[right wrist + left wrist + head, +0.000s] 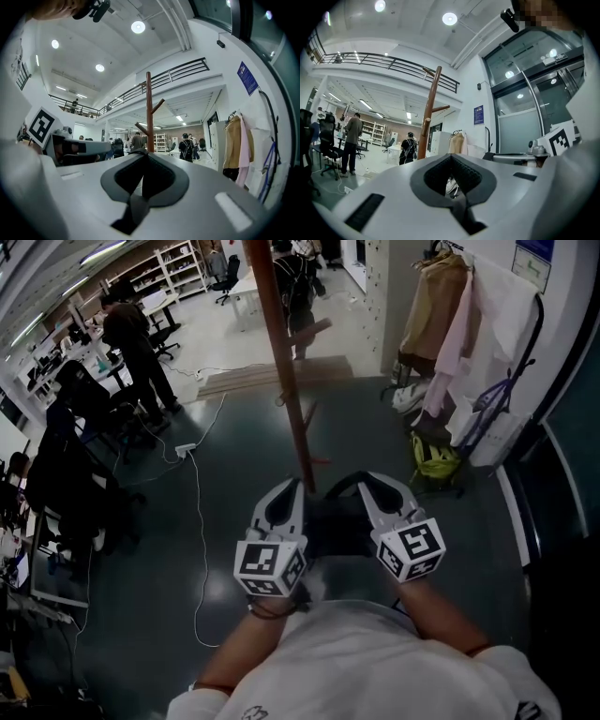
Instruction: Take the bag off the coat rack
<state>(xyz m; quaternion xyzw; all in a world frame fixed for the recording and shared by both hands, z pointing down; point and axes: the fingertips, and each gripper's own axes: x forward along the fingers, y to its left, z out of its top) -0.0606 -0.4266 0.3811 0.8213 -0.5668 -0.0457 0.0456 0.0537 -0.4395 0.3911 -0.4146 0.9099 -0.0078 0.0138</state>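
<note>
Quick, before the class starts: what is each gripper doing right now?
Left gripper: closed, nothing seen between its jaws.
Right gripper: closed; whether it pinches the strap of the black bag cannot be told.

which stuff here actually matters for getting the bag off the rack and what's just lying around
For the job: coat rack; dark shape between the grippers, probably the bag; left gripper and right gripper, jaws together.

Just lying about: hung coats; yellow-green thing below them; white cable; office chair.
</note>
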